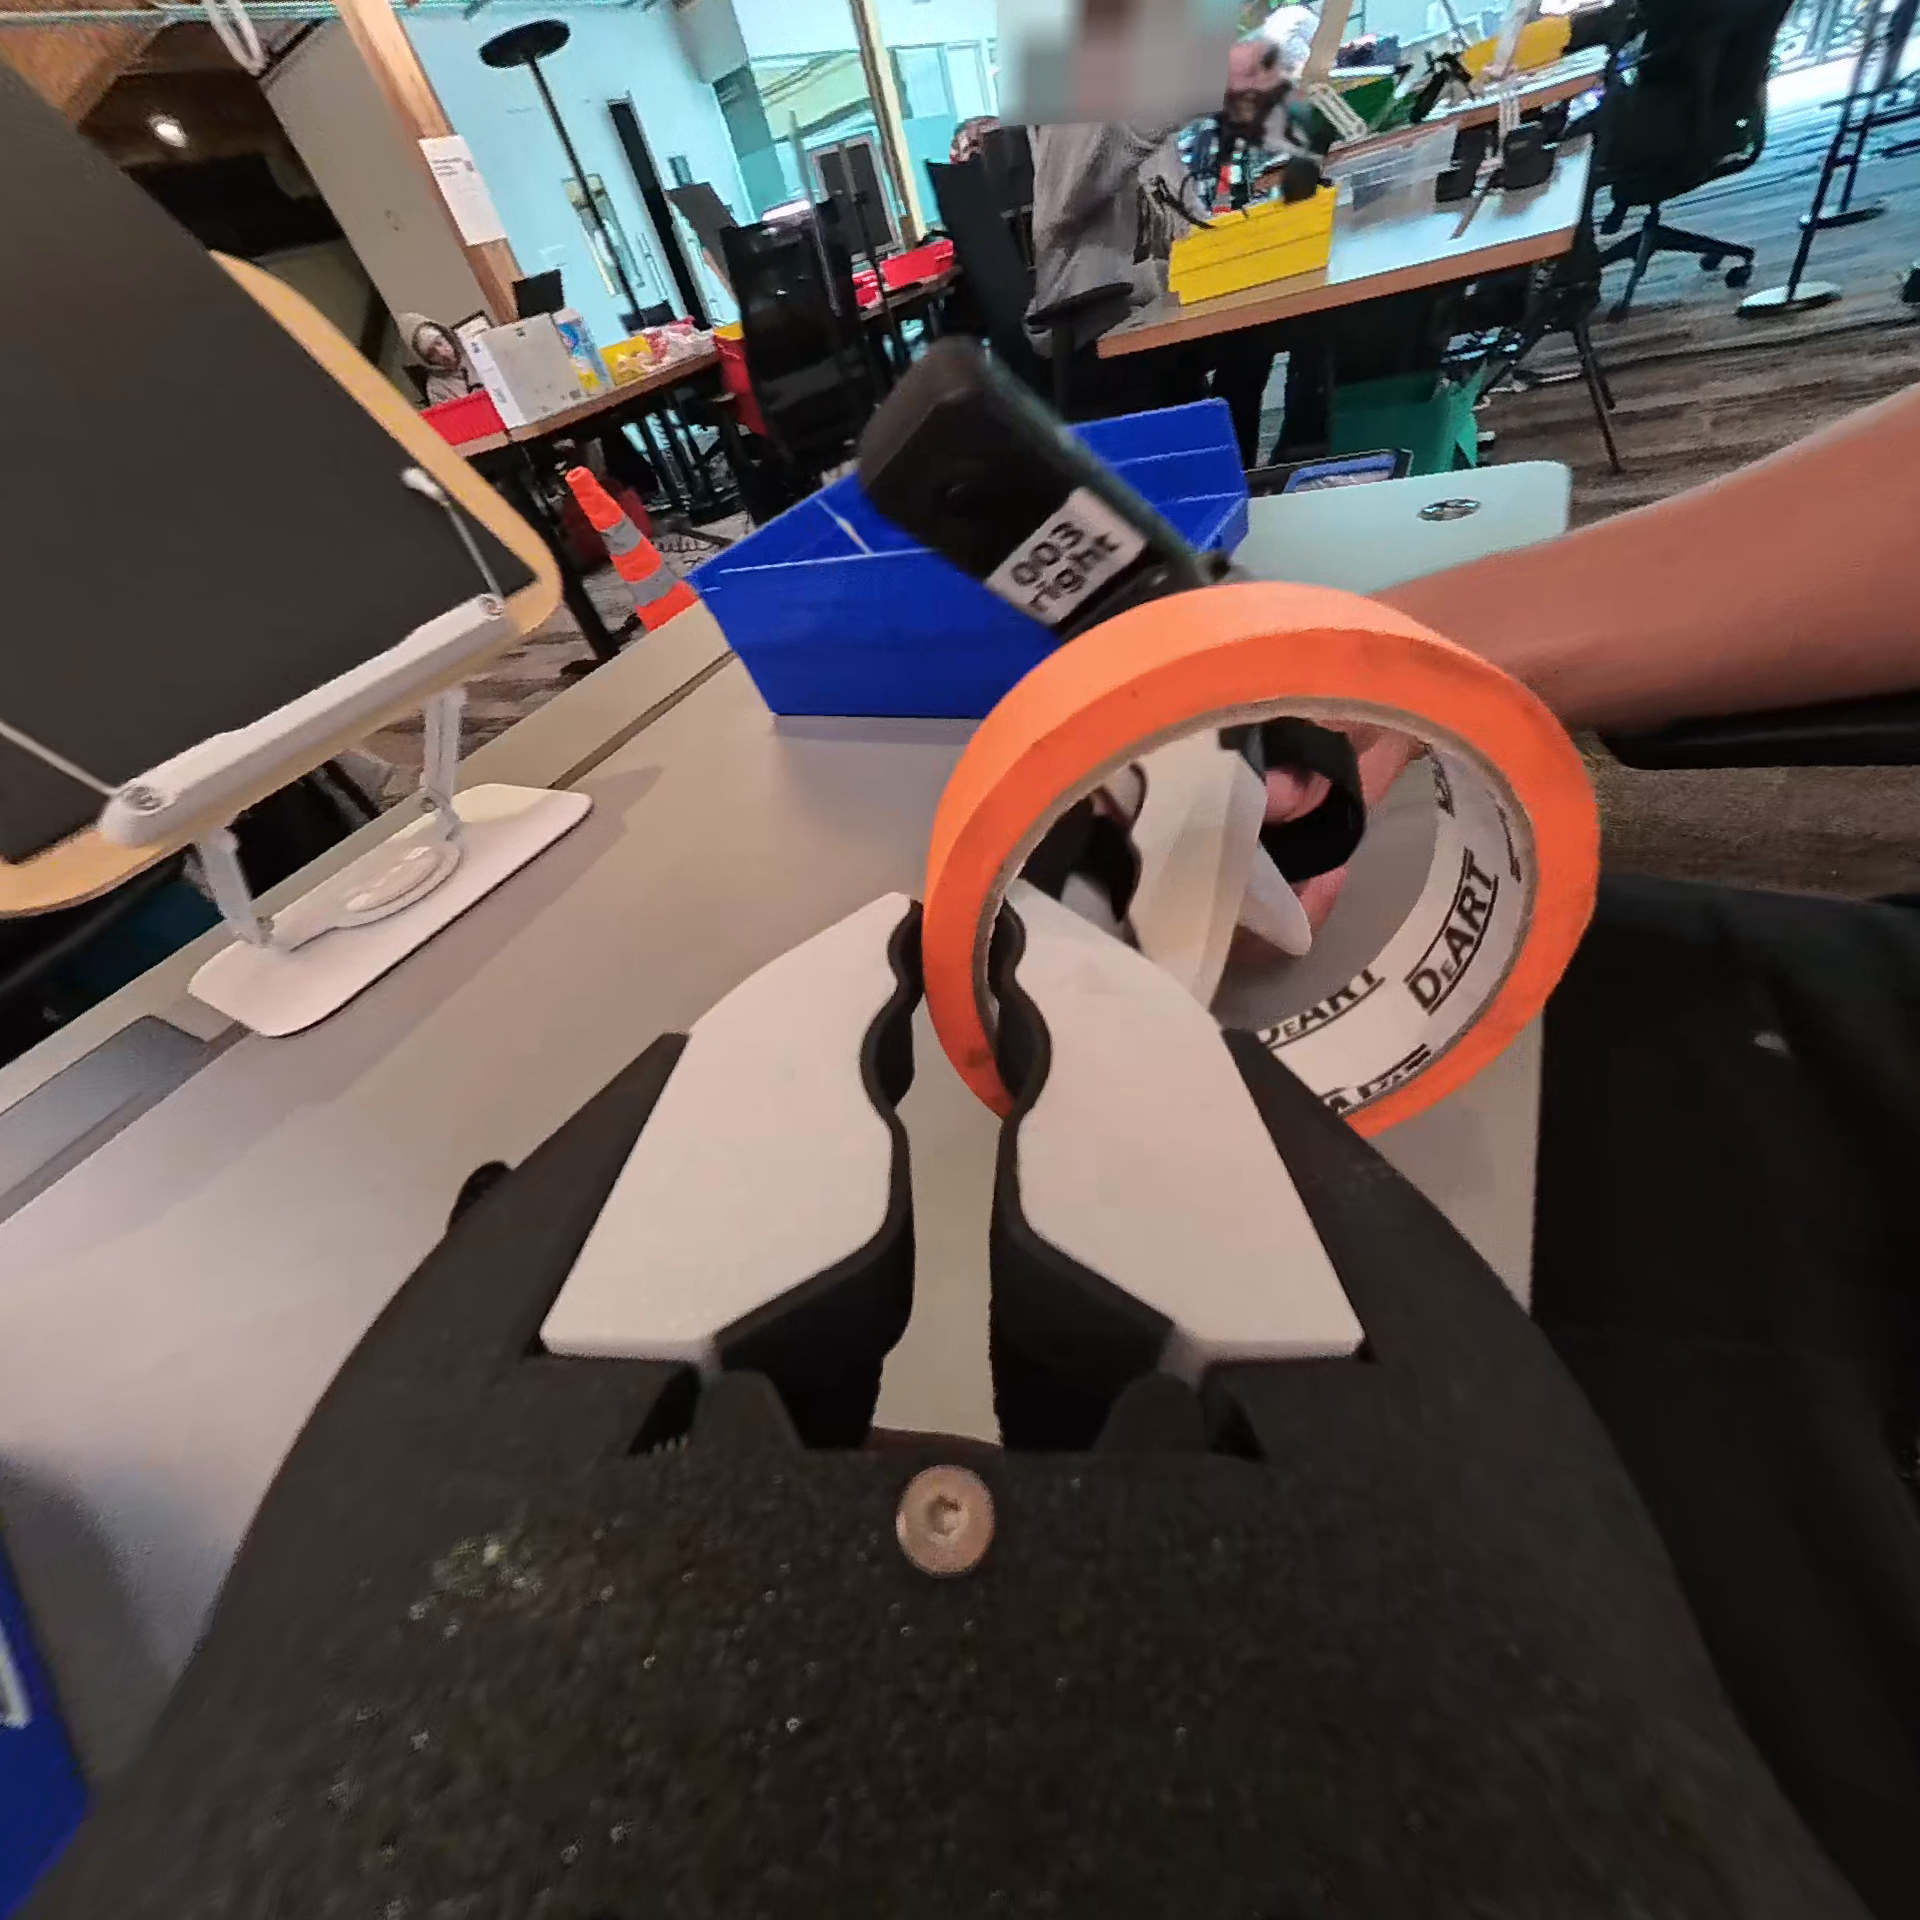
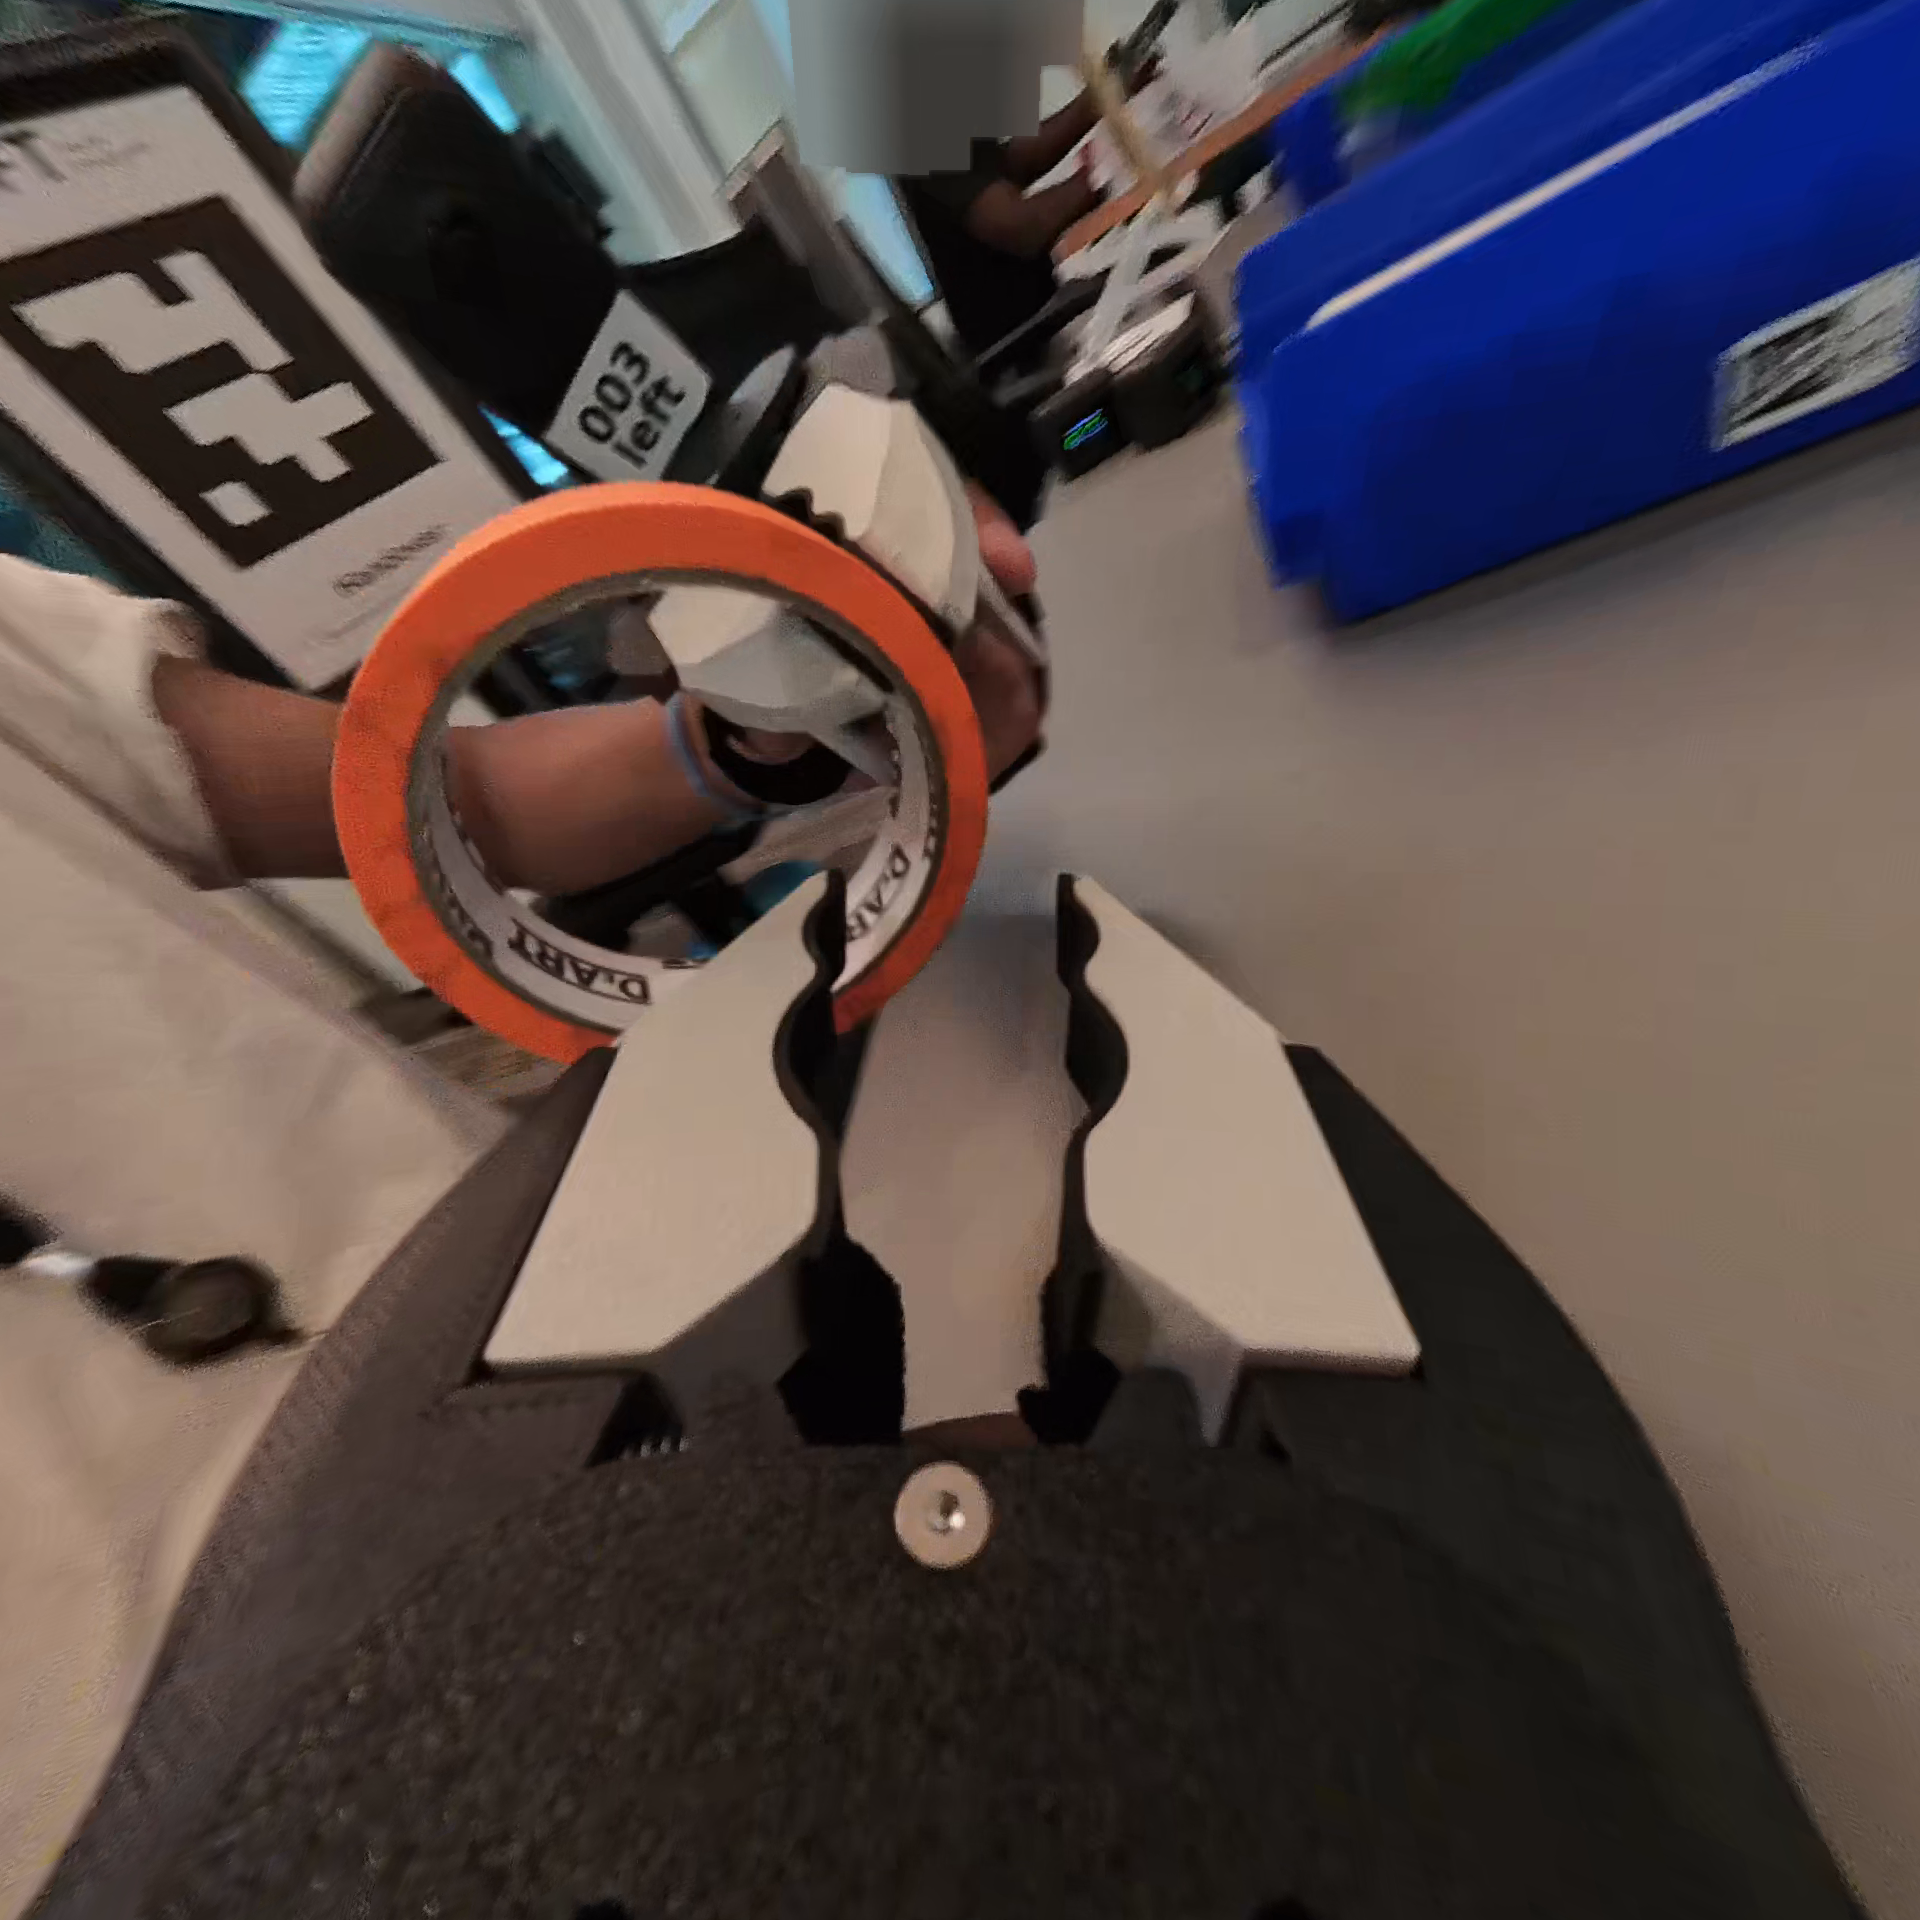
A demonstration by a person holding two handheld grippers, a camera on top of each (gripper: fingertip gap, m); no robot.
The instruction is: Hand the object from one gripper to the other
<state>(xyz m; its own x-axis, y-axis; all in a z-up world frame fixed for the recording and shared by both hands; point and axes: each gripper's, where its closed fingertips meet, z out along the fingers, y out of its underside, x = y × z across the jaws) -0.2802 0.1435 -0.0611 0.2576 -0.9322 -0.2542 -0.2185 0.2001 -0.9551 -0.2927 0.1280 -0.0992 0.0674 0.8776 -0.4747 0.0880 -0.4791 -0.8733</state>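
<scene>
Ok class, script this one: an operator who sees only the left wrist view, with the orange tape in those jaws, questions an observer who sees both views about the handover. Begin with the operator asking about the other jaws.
Operator: My left gripper has the tape. Are the right jaws open?
Observer: Yes, the right gripper is open, with a wide gap.
Operator: Is the tape in that gap?
Observer: Barely. Its lower rim shows at one fingertip, and nothing is clamped.
Operator: What is behind my gripper?
Observer: A black-and-white marker board.
</scene>
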